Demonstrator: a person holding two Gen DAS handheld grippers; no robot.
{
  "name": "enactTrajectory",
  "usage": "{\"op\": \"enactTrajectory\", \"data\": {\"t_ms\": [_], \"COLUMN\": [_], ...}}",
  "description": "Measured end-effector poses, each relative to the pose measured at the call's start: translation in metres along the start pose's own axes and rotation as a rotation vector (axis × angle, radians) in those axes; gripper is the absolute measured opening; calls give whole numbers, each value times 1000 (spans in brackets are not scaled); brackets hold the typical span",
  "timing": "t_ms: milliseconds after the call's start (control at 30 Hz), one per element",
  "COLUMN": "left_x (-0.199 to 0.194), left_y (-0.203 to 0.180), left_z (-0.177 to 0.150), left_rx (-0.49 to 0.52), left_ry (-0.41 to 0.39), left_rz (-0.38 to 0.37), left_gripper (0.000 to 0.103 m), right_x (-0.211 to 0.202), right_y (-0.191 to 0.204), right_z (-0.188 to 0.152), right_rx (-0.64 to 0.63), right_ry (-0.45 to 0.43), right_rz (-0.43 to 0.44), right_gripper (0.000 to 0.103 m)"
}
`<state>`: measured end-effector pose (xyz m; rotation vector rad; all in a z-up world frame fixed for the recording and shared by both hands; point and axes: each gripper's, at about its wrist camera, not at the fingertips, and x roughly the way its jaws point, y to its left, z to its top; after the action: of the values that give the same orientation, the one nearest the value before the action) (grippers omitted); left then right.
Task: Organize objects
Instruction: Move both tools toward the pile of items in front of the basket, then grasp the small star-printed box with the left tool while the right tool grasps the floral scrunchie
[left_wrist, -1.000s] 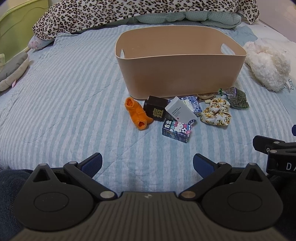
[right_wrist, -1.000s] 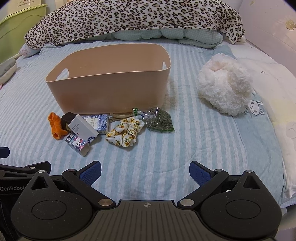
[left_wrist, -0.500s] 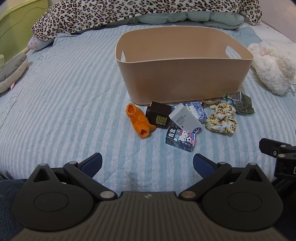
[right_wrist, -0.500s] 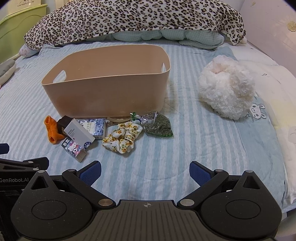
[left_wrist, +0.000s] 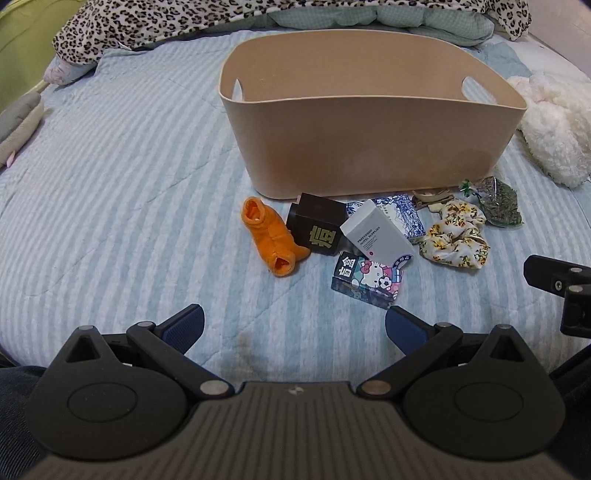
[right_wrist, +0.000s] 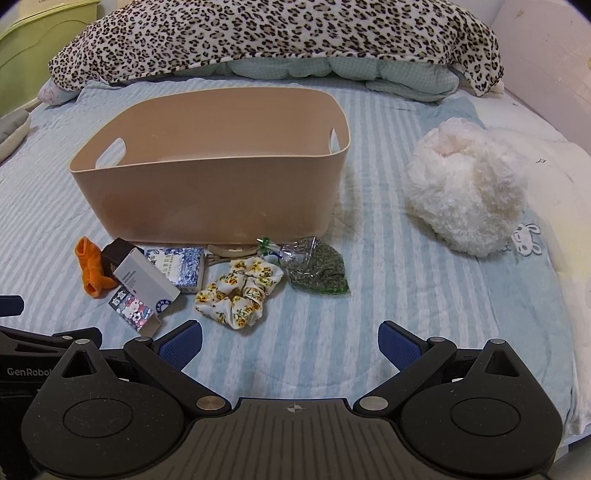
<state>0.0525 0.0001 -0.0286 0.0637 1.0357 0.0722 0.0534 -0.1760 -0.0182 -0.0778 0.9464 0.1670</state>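
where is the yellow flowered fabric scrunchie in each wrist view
Left wrist view: the yellow flowered fabric scrunchie lies right of centre, at the right end of the clutter, in front of the bag of dried green herbs.
Right wrist view: it lies left of centre, just left of that bag.
Shared landmark: the beige plastic tub stands behind it in both.

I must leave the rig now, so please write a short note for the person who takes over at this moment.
Left gripper: open, holds nothing. Right gripper: open, holds nothing.
The beige bin stands on the bed; nothing shows inside it.
Orange sock, dark box, white box, Hello Kitty box, blue patterned pack, floral scrunchie, hair clip and herb bag lie before the bin.
Done: nothing yet. Left: everything.
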Motion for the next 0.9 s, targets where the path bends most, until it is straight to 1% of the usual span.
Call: {"op": "enactTrajectory", "data": {"t_ms": [267,400,533,600,667,733,833,900], "left_x": [23,33,40,43,49,55,61,62], "left_y": [0,-4,-5,-6,-6,-6,-2,0], "left_z": [5,7,11,12,13,13,16,19], "left_rx": [-18,-6,-25,-33,-45,-61,-89,-105], "left_ry": [27,26,24,23,27,32,26,22], "left_rz": [-43,-57,-73,-88,-97,-89,-84,-72], "left_gripper": [103,103,103,103,103,103,103,103], "right_x": [18,28,39,45,53,60,71,79], "right_y": [-2,-6,-6,-4,-2,-1,-4,-5], "right_z": [1,2,6,7,8,9,10,10], "right_rx": [17,53,75,78,84,100,145,167], "right_ry": [32,46,57,61,73,80,88,102], "right_rz": [-8,8,34,44,52,66,82,95], "right_gripper": [103,103,102,101,98,95,94,90]}}
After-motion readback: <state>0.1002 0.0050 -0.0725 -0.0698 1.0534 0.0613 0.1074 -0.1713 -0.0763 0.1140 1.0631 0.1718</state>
